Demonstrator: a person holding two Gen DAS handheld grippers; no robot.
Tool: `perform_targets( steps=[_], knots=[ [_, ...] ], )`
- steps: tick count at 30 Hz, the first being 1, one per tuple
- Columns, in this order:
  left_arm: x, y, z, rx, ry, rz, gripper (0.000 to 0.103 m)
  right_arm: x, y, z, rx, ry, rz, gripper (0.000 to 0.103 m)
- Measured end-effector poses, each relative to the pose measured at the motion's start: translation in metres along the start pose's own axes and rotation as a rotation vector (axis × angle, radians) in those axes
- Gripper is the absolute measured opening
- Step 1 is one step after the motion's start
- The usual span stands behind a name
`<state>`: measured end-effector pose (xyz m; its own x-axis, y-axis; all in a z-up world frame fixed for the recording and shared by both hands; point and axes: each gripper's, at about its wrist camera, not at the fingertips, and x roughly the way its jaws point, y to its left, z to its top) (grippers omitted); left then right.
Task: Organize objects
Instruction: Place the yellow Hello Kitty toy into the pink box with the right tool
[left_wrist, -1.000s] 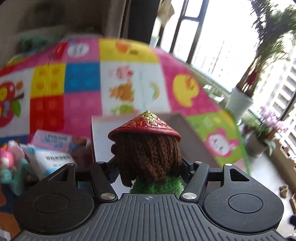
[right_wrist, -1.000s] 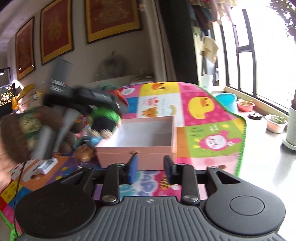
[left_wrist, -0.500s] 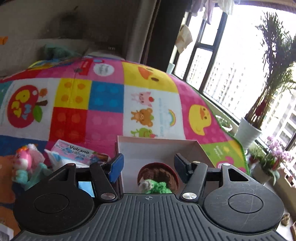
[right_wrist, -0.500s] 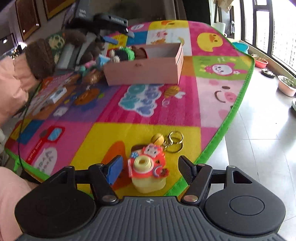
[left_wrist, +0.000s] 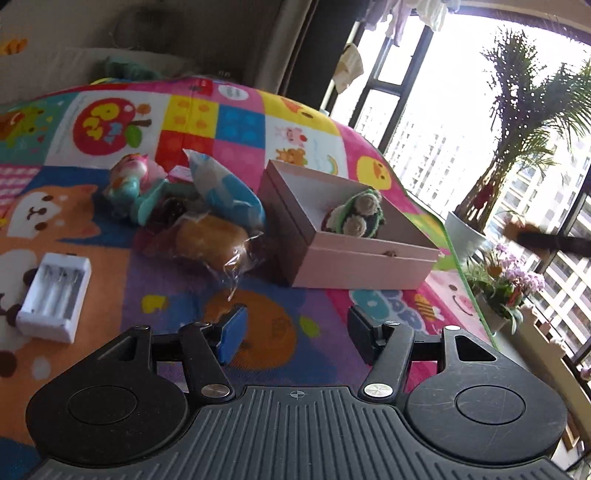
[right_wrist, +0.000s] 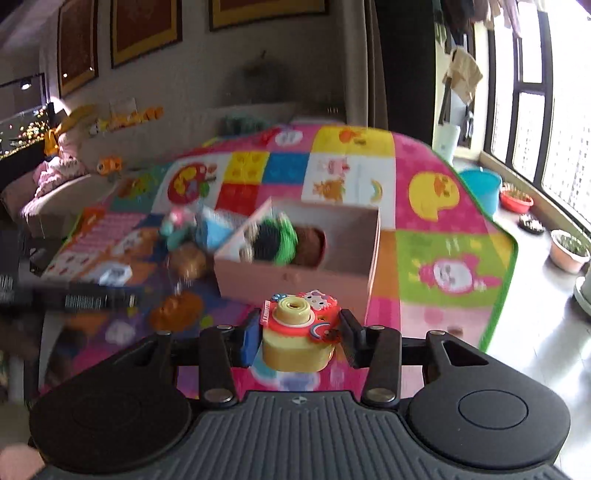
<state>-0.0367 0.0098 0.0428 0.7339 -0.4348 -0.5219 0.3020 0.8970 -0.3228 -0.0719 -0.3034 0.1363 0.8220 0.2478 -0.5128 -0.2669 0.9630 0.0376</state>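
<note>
Left gripper (left_wrist: 293, 338): fingers spread wide, nothing between them, held above the play mat (left_wrist: 258, 332).

Pink box (left_wrist: 354, 258) sits on the mat at about 1 o'clock from the left gripper, lid off. Inside it lies a knitted doll (left_wrist: 356, 216), green and brown, against the far wall of the box. In the right wrist view the doll (right_wrist: 280, 240) is blurred but also inside the box (right_wrist: 295, 277).

Loose pile just beside the box, at 11 o'clock from the left gripper: wrapped bun (left_wrist: 210, 240) in clear plastic, touching a blue-and-white packet (left_wrist: 225, 188) behind it; a small pink-and-teal toy figure (left_wrist: 133, 184) further left. White battery charger (left_wrist: 55, 295) lies apart from the pile, at 9 o'clock, flat on the mat.

Right gripper (right_wrist: 297, 338): clamped on a toy camera (right_wrist: 297, 330), yellow body with a red front and a round lens facing up. Both pads press its sides. Camera is off the mat, with the box at 12 o'clock just beyond it.

Potted plant (left_wrist: 517, 147) stands by the window, off the mat, at 2 o'clock in the left wrist view.
</note>
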Motion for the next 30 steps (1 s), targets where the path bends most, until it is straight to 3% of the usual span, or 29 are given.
perform_targets(
  steps=[5, 6, 7, 13, 18, 21, 25, 28, 30],
  knots=[
    [-0.008, 0.015, -0.004, -0.055, -0.021, -0.001, 0.065, 0.069, 0.015, 0.085, 0.017, -0.045, -0.015, 0.044],
    [-0.011, 0.017, -0.004, -0.055, -0.027, 0.005, 0.065, 0.083, 0.017, 0.091, 0.029, -0.03, -0.007, 0.046],
    [-0.016, 0.02, -0.004, -0.05, -0.035, 0.013, 0.065, 0.096, 0.017, 0.094, 0.048, -0.014, -0.011, 0.055],
    [-0.037, 0.034, -0.011, -0.034, -0.077, 0.074, 0.065, 0.155, 0.003, 0.054, 0.165, 0.176, -0.104, 0.059],
    [-0.046, 0.05, -0.011, -0.073, -0.131, 0.115, 0.065, 0.201, -0.022, 0.022, 0.298, 0.297, -0.11, 0.057],
    [-0.053, 0.061, -0.007, -0.08, -0.161, 0.167, 0.065, 0.219, -0.02, 0.018, 0.305, 0.283, -0.055, 0.055],
    [-0.057, 0.081, -0.001, -0.11, -0.166, 0.23, 0.065, 0.229, -0.008, 0.023, 0.263, 0.202, -0.023, 0.055],
    [-0.053, 0.09, 0.002, -0.131, -0.152, 0.251, 0.065, 0.233, -0.008, 0.024, 0.261, 0.146, 0.052, 0.053],
    [-0.046, 0.089, 0.004, -0.125, -0.13, 0.239, 0.065, 0.237, -0.005, 0.022, 0.192, 0.141, 0.037, 0.053]
  ],
)
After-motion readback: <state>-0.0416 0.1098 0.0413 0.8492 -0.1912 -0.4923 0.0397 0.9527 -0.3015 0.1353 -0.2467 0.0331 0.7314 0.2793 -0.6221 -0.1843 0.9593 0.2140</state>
